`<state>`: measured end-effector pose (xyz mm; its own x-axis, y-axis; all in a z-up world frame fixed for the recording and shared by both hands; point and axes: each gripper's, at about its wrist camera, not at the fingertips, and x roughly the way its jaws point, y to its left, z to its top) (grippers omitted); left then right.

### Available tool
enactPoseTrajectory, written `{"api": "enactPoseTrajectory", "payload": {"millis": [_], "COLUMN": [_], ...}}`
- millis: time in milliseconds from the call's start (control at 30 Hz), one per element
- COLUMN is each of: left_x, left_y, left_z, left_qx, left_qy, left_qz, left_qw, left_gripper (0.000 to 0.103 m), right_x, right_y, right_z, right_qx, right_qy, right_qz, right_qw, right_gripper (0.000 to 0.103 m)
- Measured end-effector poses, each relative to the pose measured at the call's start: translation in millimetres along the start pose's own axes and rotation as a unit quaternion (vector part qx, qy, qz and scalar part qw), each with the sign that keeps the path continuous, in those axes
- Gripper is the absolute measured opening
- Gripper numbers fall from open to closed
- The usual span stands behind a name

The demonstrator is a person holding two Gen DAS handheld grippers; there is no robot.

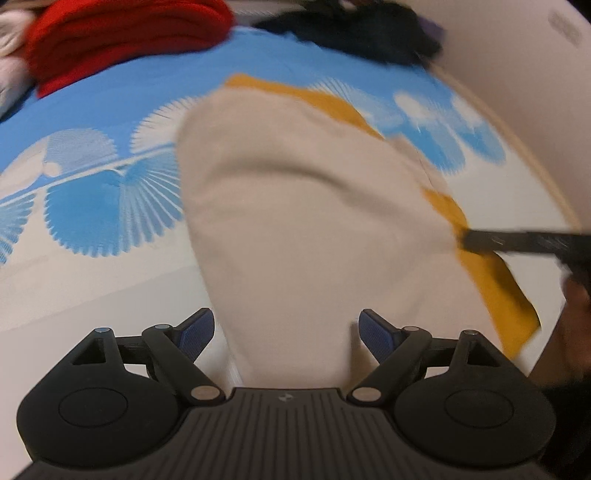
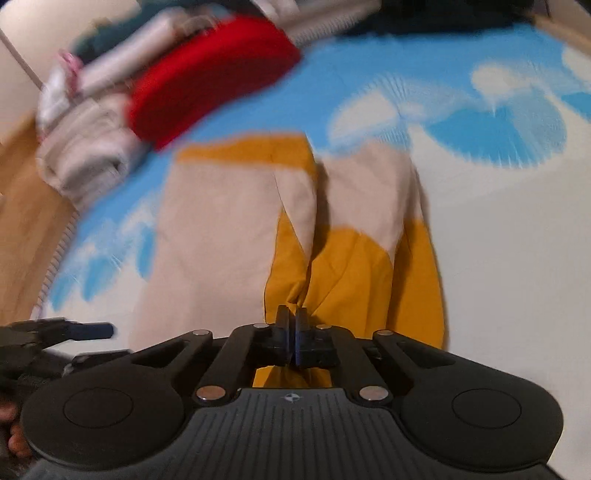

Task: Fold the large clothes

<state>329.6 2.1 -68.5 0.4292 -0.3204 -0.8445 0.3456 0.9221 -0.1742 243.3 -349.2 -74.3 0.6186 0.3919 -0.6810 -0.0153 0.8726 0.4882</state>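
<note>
Lying flat: a beige-and-mustard garment (image 1: 295,206) is spreading in soft, matte folds across a bedsheet (image 1: 92,110) printed with blue and white fan shapes.
Far left, stack: a pile of pale folded laundry (image 2: 85,147) is sitting at the sheet's edge, beside a wooden floor (image 2: 26,221).
Red item: a thick, plush-looking red garment (image 1: 122,37) is resting folded at the far side of the sheet, touching the pale pile.
Left gripper (image 1: 286,332): its black linkage arms are standing wide apart, the ribbed blue pads (image 1: 195,332) flanking the near beige end of the cloth without clamping it.
Centre: the beige panel is rising in a smooth hump, with mustard trim (image 1: 321,98) running along its far edge.
Dark heap: crumpled dark clothing (image 1: 362,33) is lying at the sheet's far edge, blurred.
Right gripper (image 2: 293,325): its fingers are pressing together on a gathered pinch of the mustard fabric (image 2: 351,273), which is wrinkling toward the jaws.
Right edge: a pale wall (image 1: 517,74) is curving past the bedsheet.
</note>
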Motion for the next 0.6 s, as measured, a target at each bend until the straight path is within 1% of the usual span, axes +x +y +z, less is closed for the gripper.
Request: {"api": "enactPoseTrajectory", "payload": {"millis": [33, 67, 100, 133, 167, 200, 267, 300, 333, 400, 467, 500, 533, 600], "left_x": [-3, -6, -8, -8, -7, -6, 0, 5, 13, 35, 57, 63, 64, 62], "left_y": [5, 8, 12, 13, 13, 11, 5, 2, -3, -10, -13, -13, -11, -9], "left_z": [4, 6, 10, 14, 18, 19, 22, 22, 20, 11, 1, -2, -3, 1], "left_qx": [-0.016, -0.029, -0.044, -0.059, -0.066, -0.072, -0.076, -0.076, -0.069, -0.044, -0.037, -0.034, -0.033, -0.036], "left_qy": [-0.008, -0.014, -0.020, -0.022, -0.023, -0.023, -0.019, -0.013, 0.002, 0.039, 0.069, 0.078, 0.078, 0.081], "left_qz": [-0.002, -0.006, -0.013, -0.025, -0.034, -0.044, -0.060, -0.065, -0.065, -0.047, -0.030, -0.025, -0.027, -0.034], "left_qw": [0.9998, 0.9995, 0.9987, 0.9977, 0.9970, 0.9961, 0.9951, 0.9949, 0.9955, 0.9972, 0.9964, 0.9960, 0.9960, 0.9955], "left_gripper": [0.089, 0.089, 0.089, 0.089, 0.089, 0.089, 0.089, 0.089, 0.089, 0.090, 0.090, 0.090, 0.090, 0.089], "right_x": [-14, -31, -42, -50, -55, -53, -36, -29, -23, -10, -2, 1, 10, 16], "right_y": [-6, -12, -16, -19, -26, -36, -56, -62, -64, -65, -62, -63, -60, -59], "right_z": [4, 6, 6, 5, 3, 0, -7, -10, -14, -14, -21, -22, -20, -23], "right_qx": [0.019, 0.032, 0.028, 0.017, 0.010, 0.012, 0.028, 0.029, 0.021, 0.004, -0.005, -0.004, -0.003, -0.006], "right_qy": [-0.024, -0.052, -0.071, -0.083, -0.085, -0.069, -0.006, 0.014, 0.027, 0.040, 0.052, 0.059, 0.064, 0.062], "right_qz": [0.015, 0.015, -0.001, -0.028, -0.055, -0.079, -0.116, -0.126, -0.134, -0.144, -0.159, -0.162, -0.164, -0.167], "right_qw": [0.999, 0.998, 0.997, 0.996, 0.995, 0.994, 0.993, 0.992, 0.990, 0.989, 0.986, 0.985, 0.984, 0.984], "right_gripper": [0.001, 0.000, 0.000, 0.000, 0.000, 0.000, 0.000, 0.000, 0.000, 0.000, 0.000, 0.000, 0.000, 0.001]}}
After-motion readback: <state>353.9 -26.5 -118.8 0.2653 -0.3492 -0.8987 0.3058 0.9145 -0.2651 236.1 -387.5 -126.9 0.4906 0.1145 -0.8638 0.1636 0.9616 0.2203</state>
